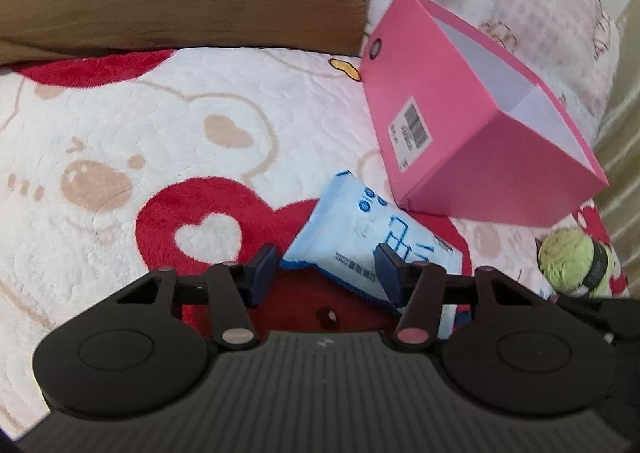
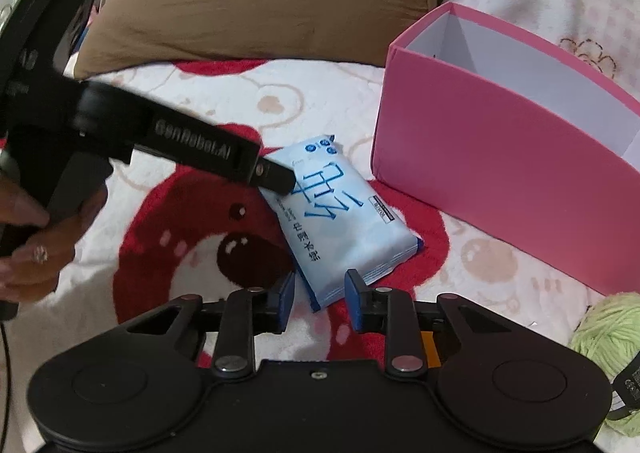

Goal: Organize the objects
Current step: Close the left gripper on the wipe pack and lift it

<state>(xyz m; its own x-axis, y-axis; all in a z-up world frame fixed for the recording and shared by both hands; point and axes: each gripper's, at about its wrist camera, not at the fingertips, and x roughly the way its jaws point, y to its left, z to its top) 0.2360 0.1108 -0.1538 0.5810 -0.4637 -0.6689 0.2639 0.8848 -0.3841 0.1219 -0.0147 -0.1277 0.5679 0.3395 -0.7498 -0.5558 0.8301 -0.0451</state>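
White plush bedding (image 2: pixel 168 101) with red hearts and bears filled both views. Upper right sat an open pink box (image 2: pixel 500 181). At centre lay a blue-and-white packet (image 2: pixel 344 229), both grippers clamped on it: the right gripper (image 2: pixel 320 293) at its near corner, the left gripper (image 1: pixel 326 273) across its far end.
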